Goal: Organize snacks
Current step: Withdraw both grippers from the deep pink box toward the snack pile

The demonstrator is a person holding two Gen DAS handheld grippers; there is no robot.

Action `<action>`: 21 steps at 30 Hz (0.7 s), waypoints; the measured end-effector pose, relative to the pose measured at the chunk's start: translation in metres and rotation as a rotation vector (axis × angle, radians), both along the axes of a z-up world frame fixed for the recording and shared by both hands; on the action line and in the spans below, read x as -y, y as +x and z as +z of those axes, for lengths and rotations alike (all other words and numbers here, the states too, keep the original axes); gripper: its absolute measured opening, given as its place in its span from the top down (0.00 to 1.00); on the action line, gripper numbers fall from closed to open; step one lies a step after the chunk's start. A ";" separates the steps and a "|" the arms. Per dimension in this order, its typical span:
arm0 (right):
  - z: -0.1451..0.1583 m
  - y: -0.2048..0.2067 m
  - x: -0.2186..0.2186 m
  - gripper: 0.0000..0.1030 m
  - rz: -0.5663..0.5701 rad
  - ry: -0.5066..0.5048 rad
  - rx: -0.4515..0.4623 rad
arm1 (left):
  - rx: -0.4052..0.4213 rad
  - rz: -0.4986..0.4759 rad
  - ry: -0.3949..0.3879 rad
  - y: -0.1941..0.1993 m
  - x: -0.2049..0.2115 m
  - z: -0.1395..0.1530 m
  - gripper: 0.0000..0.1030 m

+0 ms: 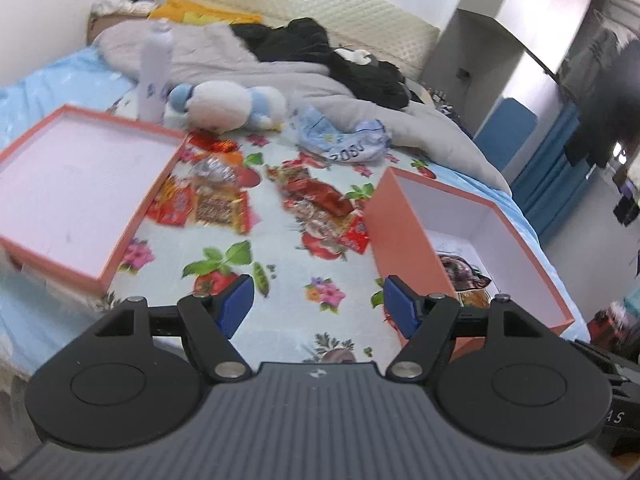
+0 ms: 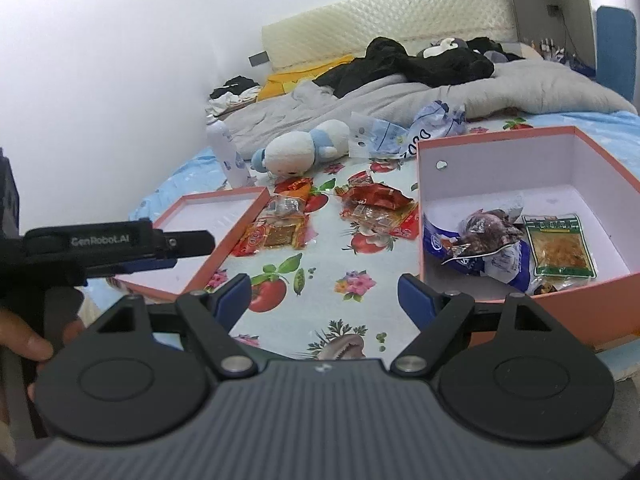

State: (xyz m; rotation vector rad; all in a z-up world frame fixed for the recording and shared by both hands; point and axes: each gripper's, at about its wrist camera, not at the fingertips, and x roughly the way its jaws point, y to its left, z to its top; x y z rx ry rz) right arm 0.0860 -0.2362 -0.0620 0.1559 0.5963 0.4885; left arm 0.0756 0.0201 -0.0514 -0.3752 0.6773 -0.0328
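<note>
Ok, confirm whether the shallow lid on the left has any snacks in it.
No, the lid shows only its bare white inside; the snacks lie beside it.

snack packets: glossy foil/plastic | box: matt card | bedsheet: printed cloth | plush toy: fuzzy

Bed, floral sheet: box, lid, snack packets, plush toy.

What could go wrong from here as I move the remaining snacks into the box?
1. The loose snack packets overlap in a pile, so the open right tool may pinch several or slip off the glossy wrappers.
2. The orange box has a tall near wall; a low carry could bump it and shift it on the soft bedsheet.
3. The left tool hovers near the box lid and could nudge it.
</note>
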 end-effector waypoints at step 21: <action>-0.020 0.186 -0.094 0.21 0.176 -0.291 -0.001 | -0.101 0.022 0.062 0.185 -0.080 -0.062 0.19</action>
